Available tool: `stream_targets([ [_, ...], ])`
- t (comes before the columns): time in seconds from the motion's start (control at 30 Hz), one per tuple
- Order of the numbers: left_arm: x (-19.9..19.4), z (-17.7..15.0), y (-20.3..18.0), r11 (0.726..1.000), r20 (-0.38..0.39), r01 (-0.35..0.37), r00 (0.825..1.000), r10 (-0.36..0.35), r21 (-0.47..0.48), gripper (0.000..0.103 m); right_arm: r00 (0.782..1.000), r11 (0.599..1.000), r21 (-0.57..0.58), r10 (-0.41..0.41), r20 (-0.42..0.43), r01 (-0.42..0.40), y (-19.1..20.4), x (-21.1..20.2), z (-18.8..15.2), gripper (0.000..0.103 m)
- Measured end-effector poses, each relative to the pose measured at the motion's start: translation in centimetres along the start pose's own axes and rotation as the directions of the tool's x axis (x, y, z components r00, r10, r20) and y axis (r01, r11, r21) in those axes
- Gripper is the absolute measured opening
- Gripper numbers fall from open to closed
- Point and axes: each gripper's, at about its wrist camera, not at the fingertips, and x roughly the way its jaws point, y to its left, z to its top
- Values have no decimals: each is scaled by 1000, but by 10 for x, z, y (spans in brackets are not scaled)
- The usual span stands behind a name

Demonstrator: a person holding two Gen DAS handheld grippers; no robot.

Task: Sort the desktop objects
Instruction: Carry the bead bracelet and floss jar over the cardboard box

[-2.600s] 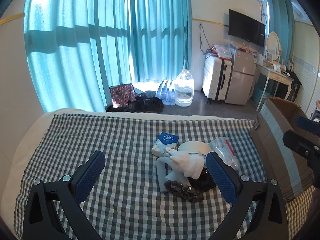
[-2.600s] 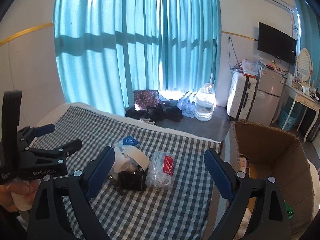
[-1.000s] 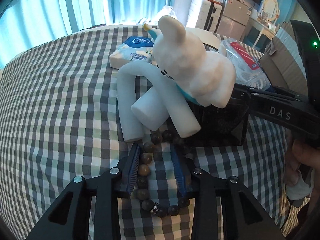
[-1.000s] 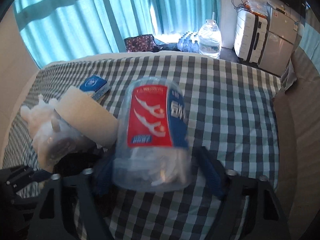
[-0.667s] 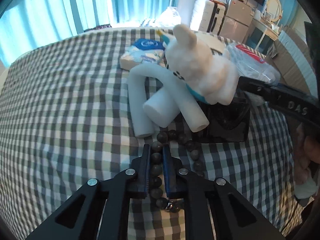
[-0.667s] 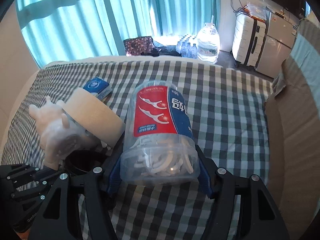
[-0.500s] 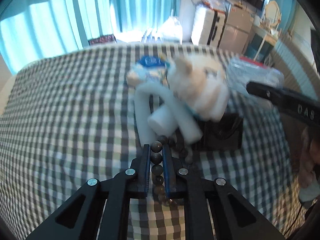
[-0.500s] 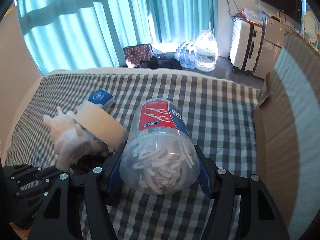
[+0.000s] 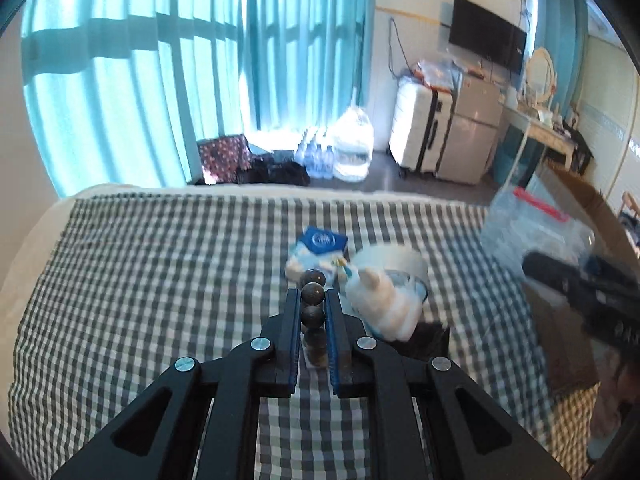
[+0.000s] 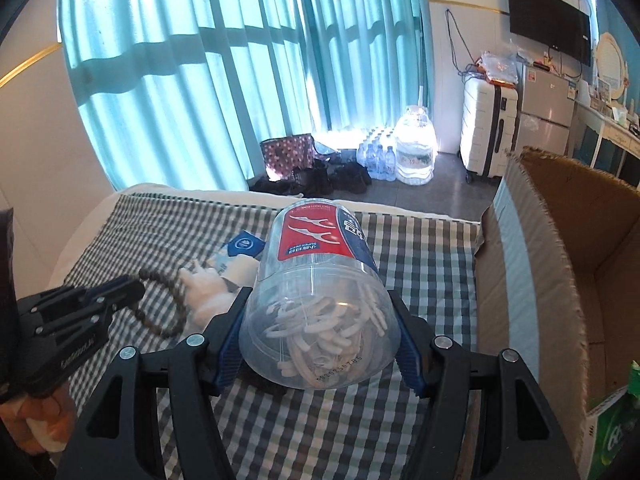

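While both tools hung above the grey-and-white checked cloth, the left gripper was pinched tight on a string of dark round wooden beads, its loop dangling. The right gripper clamped a clear plastic jar with a red-and-blue label, seemingly holding floss picks, beside an open brown cardboard box.

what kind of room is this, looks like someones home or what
Most likely a lived-in bedroom or studio flat: a wall-mounted TV, a white suitcase beside a small fridge, and teal curtains over a big window.
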Motion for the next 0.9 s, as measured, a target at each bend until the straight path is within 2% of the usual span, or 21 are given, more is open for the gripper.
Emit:
stream_targets([
  [0.1, -19, 4, 4, 999, 56, -37, 998, 37, 2, 11, 1000, 1000, -14, -5, 15, 5, 4, -14, -1, 63],
  [0.3, -50, 16, 16, 999, 140, -30, 990, 34, -33, 11, 999, 998, -55, -16, 46, 18, 14, -43, -5, 63],
  [0.53, -94, 20, 28, 998, 221, -34, 974, 43, -43, 11, 992, 997, -73, 14, 129, -4, 26, -90, -6, 63],
  [0.73, -112, 22, 29, 998, 255, -31, 966, 42, -47, 11, 990, 997, -73, 34, 140, -24, 29, -111, -19, 63],
  [0.9, -117, 22, 18, 999, 269, -42, 962, 48, -28, 11, 985, 998, -64, 16, 172, -5, 19, -116, -11, 63],
])
